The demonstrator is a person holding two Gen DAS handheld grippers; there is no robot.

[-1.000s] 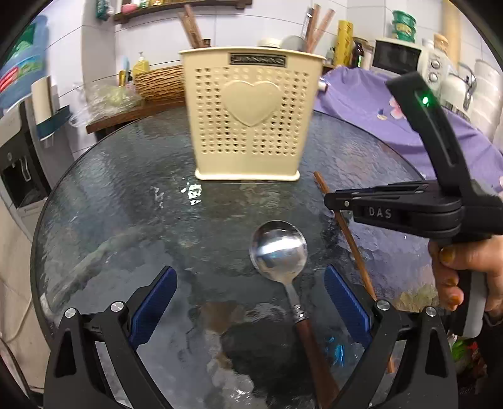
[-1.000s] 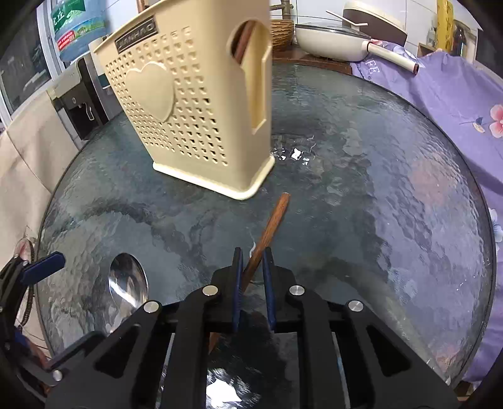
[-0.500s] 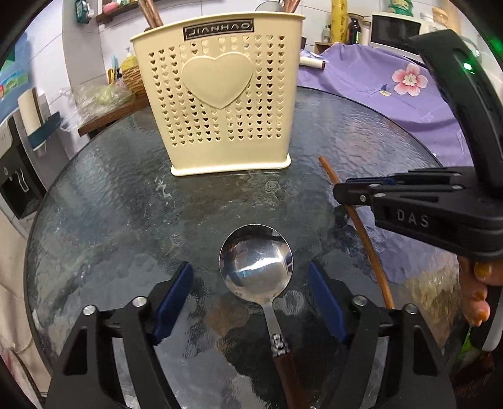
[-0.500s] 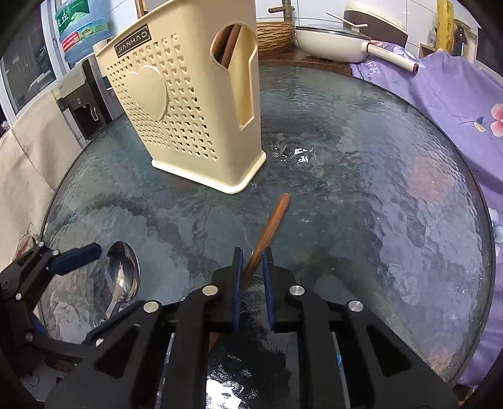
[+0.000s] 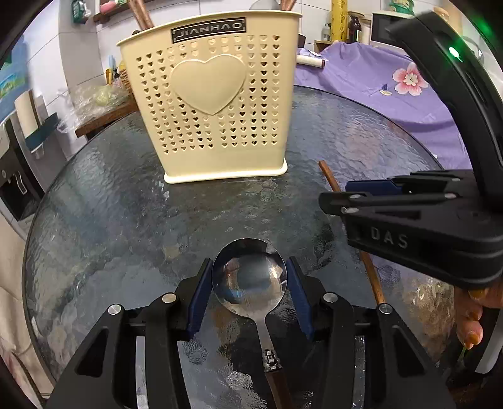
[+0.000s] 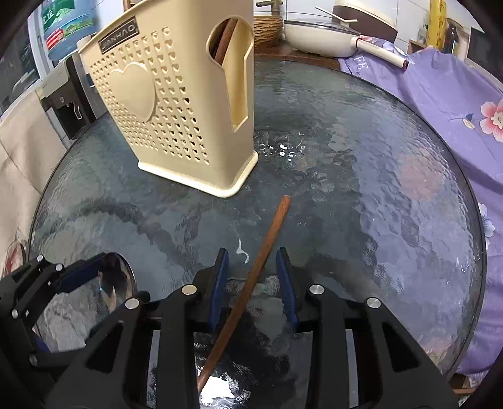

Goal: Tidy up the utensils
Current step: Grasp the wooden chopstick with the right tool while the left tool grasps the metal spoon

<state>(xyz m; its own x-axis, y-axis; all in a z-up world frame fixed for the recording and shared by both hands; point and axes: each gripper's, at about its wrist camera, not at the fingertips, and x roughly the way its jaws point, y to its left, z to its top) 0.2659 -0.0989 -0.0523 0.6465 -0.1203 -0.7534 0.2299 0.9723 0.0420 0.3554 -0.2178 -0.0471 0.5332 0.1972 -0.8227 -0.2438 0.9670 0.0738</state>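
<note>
A metal spoon [image 5: 250, 277] with a brown wooden handle lies on the round glass table [image 5: 110, 204]. My left gripper [image 5: 249, 261] is closing on its bowl, and both blue pads [image 5: 199, 295] touch the bowl's sides. In the right wrist view a brown chopstick [image 6: 267, 242] lies on the glass between the pads of my right gripper [image 6: 253, 267]. Those jaws are opening and neither pad touches it. A cream perforated utensil holder [image 5: 207, 103] with a heart on its front stands upright behind both, with wooden handles sticking out of it.
A purple flowered cloth [image 6: 440, 94] covers something beyond the table's right edge. A white pan [image 6: 320, 34] and a wicker basket [image 6: 267, 28] sit on a counter behind. A person's fingers [image 5: 471, 321] hold the right gripper's handle.
The left gripper came forward around the spoon's bowl and its jaws closed from wide apart onto the bowl's sides. The right jaws let go of the chopstick and parted.
</note>
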